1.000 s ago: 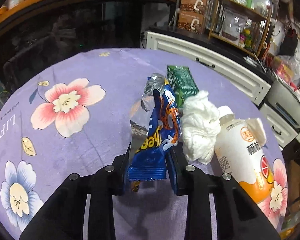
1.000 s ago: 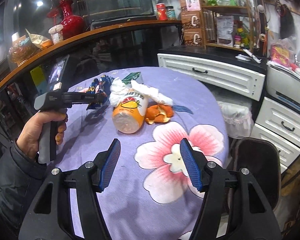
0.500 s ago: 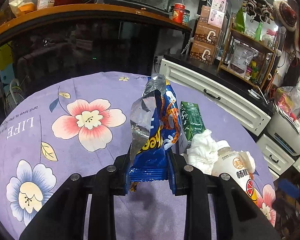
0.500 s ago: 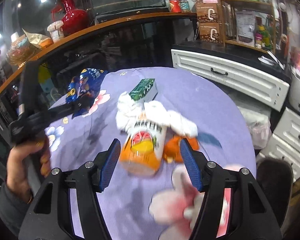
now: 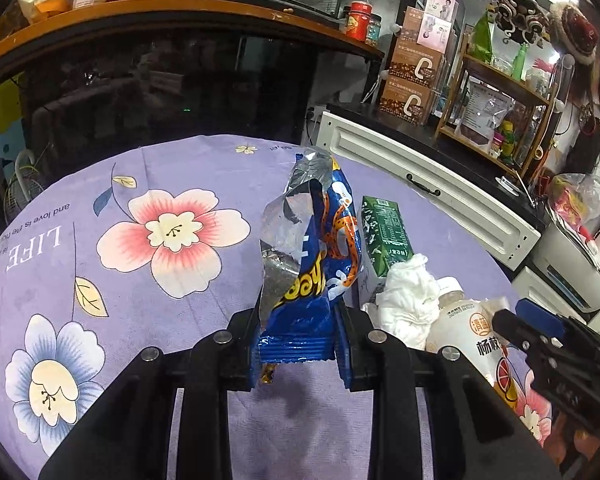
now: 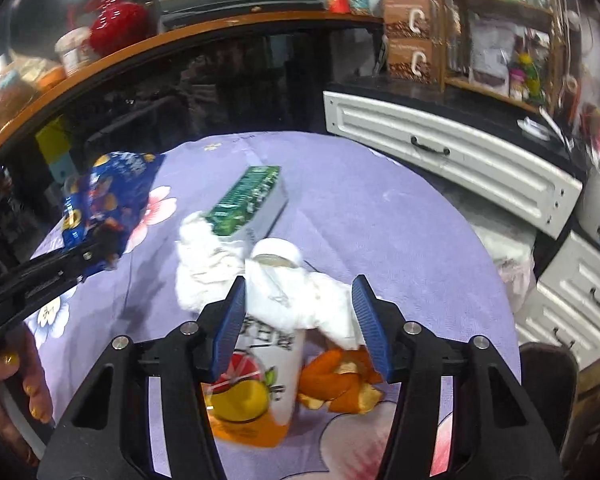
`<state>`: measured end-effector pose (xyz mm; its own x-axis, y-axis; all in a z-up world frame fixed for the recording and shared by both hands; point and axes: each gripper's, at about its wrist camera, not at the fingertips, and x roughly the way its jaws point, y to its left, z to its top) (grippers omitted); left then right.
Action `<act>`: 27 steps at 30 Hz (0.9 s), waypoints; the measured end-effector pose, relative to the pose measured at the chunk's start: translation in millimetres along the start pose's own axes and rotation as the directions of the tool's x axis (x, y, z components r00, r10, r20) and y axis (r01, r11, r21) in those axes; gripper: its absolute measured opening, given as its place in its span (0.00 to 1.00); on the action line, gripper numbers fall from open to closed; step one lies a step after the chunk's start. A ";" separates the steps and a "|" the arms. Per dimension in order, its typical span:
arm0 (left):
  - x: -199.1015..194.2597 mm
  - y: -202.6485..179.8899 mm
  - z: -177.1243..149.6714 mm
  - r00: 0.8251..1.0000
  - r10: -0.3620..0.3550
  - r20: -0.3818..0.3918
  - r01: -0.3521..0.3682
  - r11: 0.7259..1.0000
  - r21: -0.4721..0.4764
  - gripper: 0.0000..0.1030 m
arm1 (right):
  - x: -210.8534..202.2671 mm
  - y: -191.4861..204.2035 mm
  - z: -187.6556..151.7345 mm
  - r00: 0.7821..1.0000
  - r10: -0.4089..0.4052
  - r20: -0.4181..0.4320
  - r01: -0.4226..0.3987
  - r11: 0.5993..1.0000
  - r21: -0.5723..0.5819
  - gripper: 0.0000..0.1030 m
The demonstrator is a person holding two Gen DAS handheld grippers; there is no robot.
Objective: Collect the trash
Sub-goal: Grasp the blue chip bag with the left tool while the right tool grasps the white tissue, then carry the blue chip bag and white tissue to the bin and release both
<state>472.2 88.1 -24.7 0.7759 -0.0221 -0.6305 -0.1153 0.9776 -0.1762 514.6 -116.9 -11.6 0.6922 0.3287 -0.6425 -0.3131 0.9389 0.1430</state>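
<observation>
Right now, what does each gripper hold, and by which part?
The left gripper holds the blue snack bag by its crimped bottom edge. The right gripper holds nothing; its jaws straddle the bottle.

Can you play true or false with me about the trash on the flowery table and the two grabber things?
1. The left gripper holds a blue snack bag. True.
2. The green carton stands upright. False: it lies on its side on the purple tablecloth.
3. Orange peel lies beside the drink bottle. True.
4. The right gripper squeezes the bottle. False: its fingers have been closing, but the pads do not press it yet.
5. The crumpled white tissue is red. False: white.
</observation>
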 end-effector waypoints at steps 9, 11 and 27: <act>2.1 -1.4 -1.6 1.000 -0.007 -0.007 0.007 1.000 -0.002 0.27 | 27.7 -31.4 -5.3 0.996 0.000 -0.091 0.010 0.995 0.101 0.23; 2.3 -1.3 -1.5 1.000 -0.006 -0.005 0.006 1.000 0.000 0.27 | 28.7 -32.2 -5.5 0.996 -0.001 -0.085 0.009 0.995 0.096 0.16; -19.0 -12.1 2.1 0.995 -0.035 0.092 0.035 0.999 0.005 0.27 | -42.8 -42.4 -23.0 0.998 0.005 0.063 -0.010 0.997 0.077 0.08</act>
<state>460.2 77.1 -9.0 0.8330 -0.0374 -0.5521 -0.0851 0.9772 -0.1947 483.3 -173.1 -7.5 0.7302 0.3390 -0.5932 -0.2689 0.9407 0.2066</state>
